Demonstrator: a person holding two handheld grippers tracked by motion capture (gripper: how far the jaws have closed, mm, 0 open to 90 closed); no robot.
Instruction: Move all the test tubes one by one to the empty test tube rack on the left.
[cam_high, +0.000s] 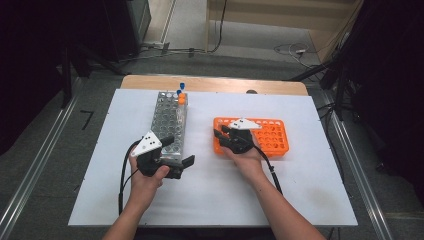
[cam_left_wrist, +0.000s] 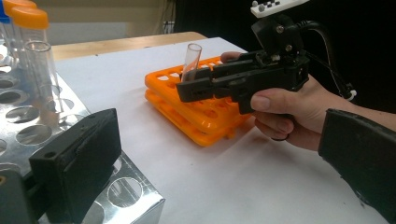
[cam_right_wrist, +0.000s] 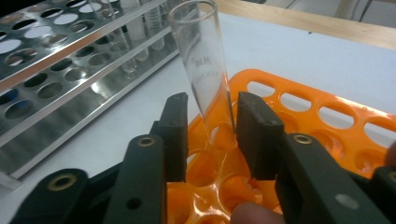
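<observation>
1. nearest the high camera, the person's two forearms come in over the near edge of the white table (cam_high: 300, 200), one gripper in each hand.
2. left gripper (cam_high: 181, 166) lies at the near end of the silver metal rack (cam_high: 167, 125), on the left half of the table; its jaws stand wide apart with nothing between them, one pad over the rack's near corner holes.
3. right gripper (cam_high: 220, 136) is at the near left corner of the orange rack (cam_high: 272, 137), which sits right of the table's middle, well apart from the silver one.
4. its jaws flank a clear glass test tube (cam_right_wrist: 203, 60) that stands slightly tilted in a corner hole of the orange rack (cam_right_wrist: 327, 116); in the right gripper view a gap shows on each side of the glass, so the pads are not pressing on it.
5. the tube (cam_left_wrist: 191, 58) rises open-mouthed above the jaws in the left gripper view.
6. at the silver rack's far end stand capped tubes, orange caps (cam_high: 182, 98) and a blue cap (cam_high: 182, 85).
7. one empty clear tube (cam_left_wrist: 42, 79) stands in the silver rack (cam_left_wrist: 130, 196).
</observation>
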